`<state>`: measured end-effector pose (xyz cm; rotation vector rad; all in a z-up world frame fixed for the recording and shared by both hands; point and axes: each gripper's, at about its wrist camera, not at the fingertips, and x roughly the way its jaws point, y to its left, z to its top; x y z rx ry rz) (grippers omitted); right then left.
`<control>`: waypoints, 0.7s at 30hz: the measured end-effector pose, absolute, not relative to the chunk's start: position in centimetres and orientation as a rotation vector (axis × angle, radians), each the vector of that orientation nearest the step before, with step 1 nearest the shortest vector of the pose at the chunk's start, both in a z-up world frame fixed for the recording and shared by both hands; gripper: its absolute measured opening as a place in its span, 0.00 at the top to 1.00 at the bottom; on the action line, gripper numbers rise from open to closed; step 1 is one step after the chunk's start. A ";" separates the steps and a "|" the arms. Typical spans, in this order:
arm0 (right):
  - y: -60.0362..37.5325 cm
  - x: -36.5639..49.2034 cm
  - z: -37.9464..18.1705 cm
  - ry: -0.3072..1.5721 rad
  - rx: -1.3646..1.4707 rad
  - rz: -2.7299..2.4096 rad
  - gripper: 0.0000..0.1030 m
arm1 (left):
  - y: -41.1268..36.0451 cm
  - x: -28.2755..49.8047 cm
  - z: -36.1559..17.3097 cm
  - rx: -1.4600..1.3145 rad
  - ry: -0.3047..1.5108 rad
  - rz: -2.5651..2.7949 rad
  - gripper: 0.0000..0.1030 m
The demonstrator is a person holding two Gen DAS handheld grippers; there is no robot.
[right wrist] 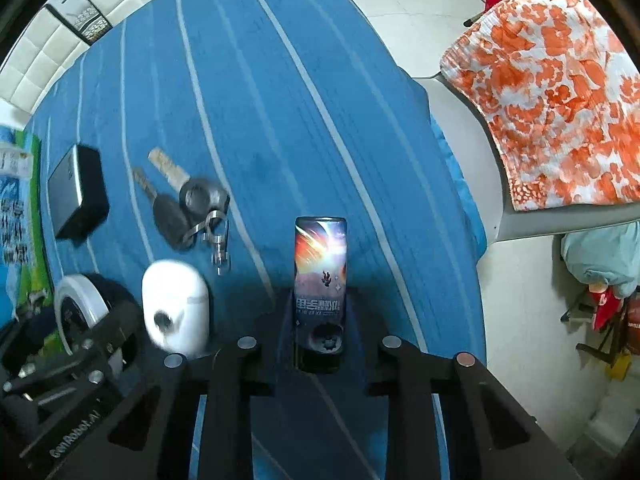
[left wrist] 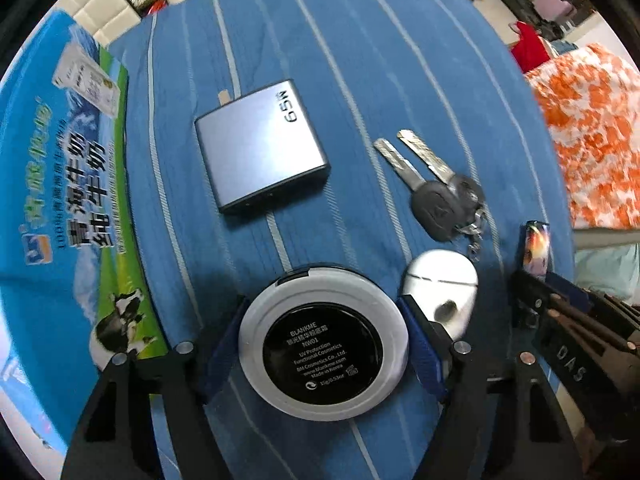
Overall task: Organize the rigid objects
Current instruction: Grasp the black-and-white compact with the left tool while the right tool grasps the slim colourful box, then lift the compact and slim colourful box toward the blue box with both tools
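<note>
My left gripper [left wrist: 323, 340] is shut on a round white cosmetic compact [left wrist: 323, 340] with a black label, held just over the blue striped cloth [left wrist: 360, 60]. My right gripper [right wrist: 320, 320] is shut on a slim lighter [right wrist: 320, 264] with a fiery space print, seen also in the left wrist view as the lighter [left wrist: 537, 248]. A grey 65W charger [left wrist: 260, 148], a bunch of car keys [left wrist: 436, 188] and a white earbud case [left wrist: 442, 284] lie on the cloth. From the right wrist, the charger [right wrist: 78, 194], keys [right wrist: 184, 204], earbud case [right wrist: 176, 312] and compact [right wrist: 80, 312] sit left.
A blue and green milk carton box [left wrist: 68, 200] lies along the cloth's left edge. An orange and white floral cloth [right wrist: 560, 100] drapes over a seat to the right, past the cloth's edge. White floor tiles [right wrist: 400, 8] lie beyond.
</note>
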<state>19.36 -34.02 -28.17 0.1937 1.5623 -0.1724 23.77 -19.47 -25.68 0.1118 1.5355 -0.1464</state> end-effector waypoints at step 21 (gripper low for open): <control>-26.1 15.0 -11.6 1.292 0.119 0.036 0.74 | -11.7 17.5 -10.8 0.004 1.246 -0.225 0.29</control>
